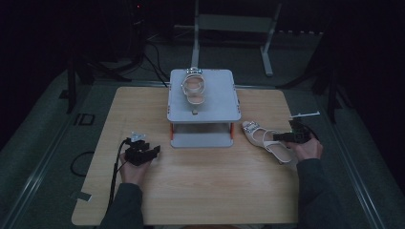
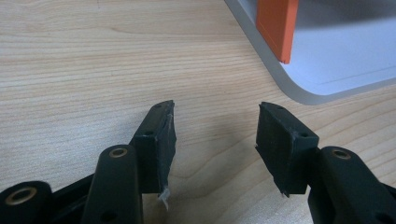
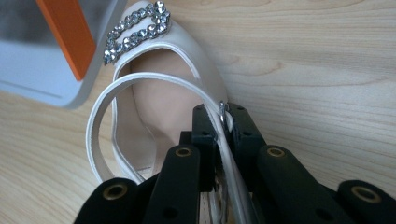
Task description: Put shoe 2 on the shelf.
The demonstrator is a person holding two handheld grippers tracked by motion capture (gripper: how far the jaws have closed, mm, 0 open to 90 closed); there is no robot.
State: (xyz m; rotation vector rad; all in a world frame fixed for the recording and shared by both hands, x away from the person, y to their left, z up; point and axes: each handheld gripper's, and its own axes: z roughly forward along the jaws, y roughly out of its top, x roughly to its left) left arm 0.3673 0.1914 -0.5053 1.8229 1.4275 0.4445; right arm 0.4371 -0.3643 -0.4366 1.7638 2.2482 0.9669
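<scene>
Right gripper view has the right gripper (image 3: 223,122) pinched on the thin side wall of the white shoe (image 3: 163,100) lying on the table (image 3: 303,60) beside the grey stand (image 3: 51,79) (left gripper (image 2: 215,140) gapes empty), so I judge the heel-heavy shoe could swing or slip out when lifted.

The high view is dimly lit and grainy, its surroundings lost in darkness. The light wooden table (image 1: 200,191) is shown brighter in both gripper views, where the nearest black jaws are softly blurred.
</scene>
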